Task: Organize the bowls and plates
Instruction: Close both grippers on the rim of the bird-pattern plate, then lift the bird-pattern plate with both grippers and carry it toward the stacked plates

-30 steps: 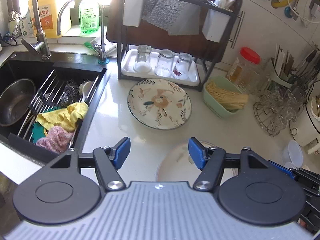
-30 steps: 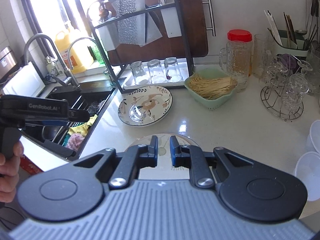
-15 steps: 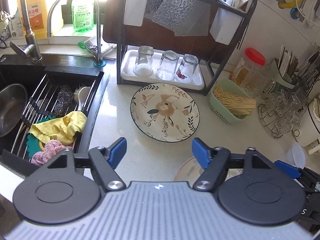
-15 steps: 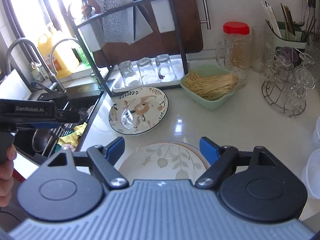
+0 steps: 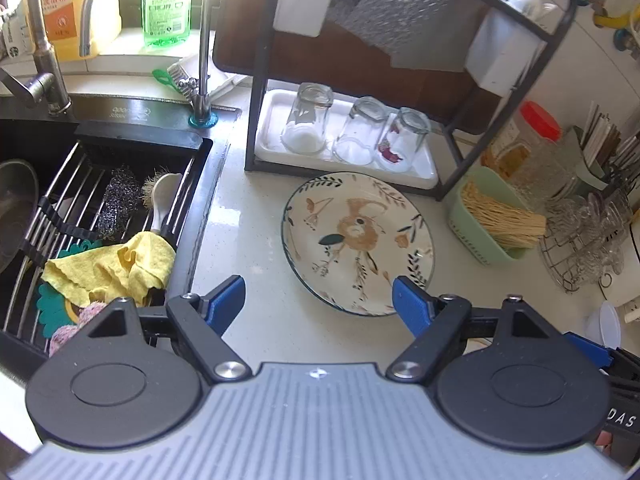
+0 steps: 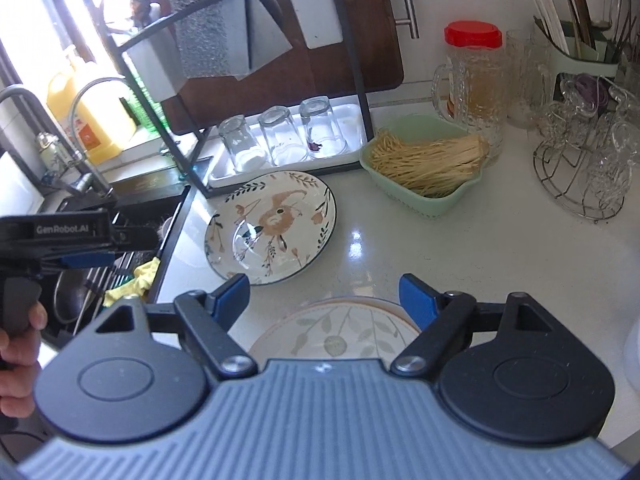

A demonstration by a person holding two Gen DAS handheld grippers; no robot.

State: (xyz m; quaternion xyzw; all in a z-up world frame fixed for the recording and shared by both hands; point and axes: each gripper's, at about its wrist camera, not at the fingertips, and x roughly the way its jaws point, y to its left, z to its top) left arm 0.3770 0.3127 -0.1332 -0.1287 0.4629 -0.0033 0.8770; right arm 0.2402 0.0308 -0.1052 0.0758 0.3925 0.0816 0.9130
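Observation:
A floral plate (image 5: pixel 357 242) with a dark rim lies on the white counter in front of the dish rack; it also shows in the right wrist view (image 6: pixel 272 226). A second plate (image 6: pixel 336 334) with pale leaf print lies on the counter just below my right gripper (image 6: pixel 324 298), which is open and empty above its far edge. My left gripper (image 5: pixel 318 300) is open and empty, just short of the floral plate's near rim. The left gripper's body also shows in the right wrist view (image 6: pixel 72 236).
A black dish rack (image 5: pixel 400 80) holds three upturned glasses (image 5: pixel 356 132) on a white tray. A green basket of noodles (image 6: pixel 428 164) and a red-lidded jar (image 6: pixel 474 80) stand right. The sink (image 5: pixel 80 216) with cloths is left. A wire glass stand (image 6: pixel 584 160) is far right.
My right gripper opened and let go of the leaf-print plate, which now rests on the counter. My left gripper moved forward toward the floral plate.

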